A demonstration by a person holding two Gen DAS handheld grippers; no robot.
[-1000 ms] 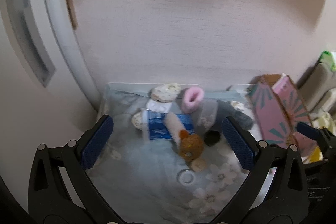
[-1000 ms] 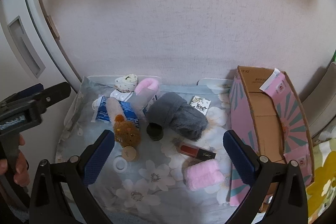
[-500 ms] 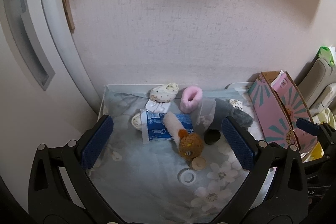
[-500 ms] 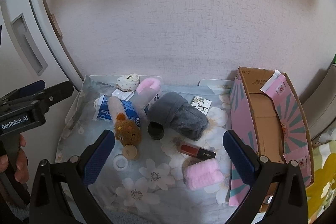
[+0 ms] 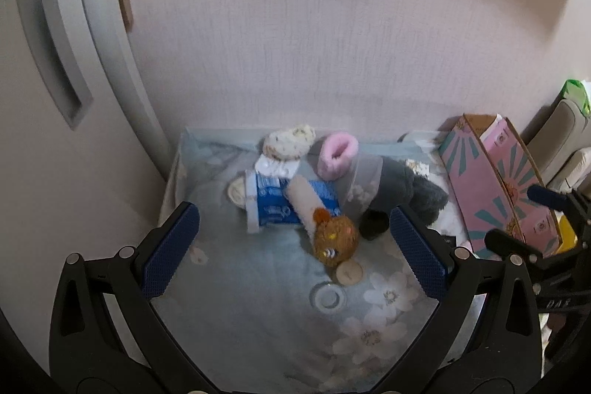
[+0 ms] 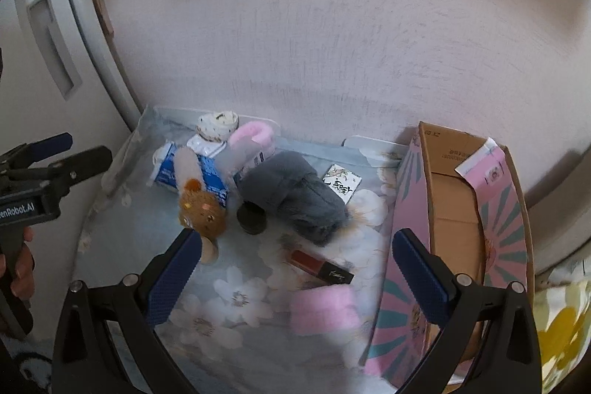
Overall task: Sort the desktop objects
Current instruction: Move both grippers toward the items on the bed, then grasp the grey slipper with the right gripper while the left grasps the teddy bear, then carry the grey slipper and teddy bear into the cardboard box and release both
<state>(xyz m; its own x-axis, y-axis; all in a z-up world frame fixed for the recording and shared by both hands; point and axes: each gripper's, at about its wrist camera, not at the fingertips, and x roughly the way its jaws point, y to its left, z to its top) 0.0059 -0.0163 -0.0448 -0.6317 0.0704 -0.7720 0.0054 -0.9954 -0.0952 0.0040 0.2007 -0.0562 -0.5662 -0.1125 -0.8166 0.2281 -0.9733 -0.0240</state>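
A plush bear (image 6: 201,207) is lying across a tissue pack (image 6: 207,174) at the left of the bench (image 6: 122,246); a small jar (image 6: 252,213) is sitting just right of it, a fuzzy slipper (image 6: 295,196) behind the jar, a lipstick (image 6: 319,266) in front, and an open box (image 6: 461,220) is standing at the right edge.

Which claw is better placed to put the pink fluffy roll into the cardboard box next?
Probably the right claw: open, with the pink roll lying just ahead between its fingers and the box right beside it. The left claw, also open, faces the brown plush toy.
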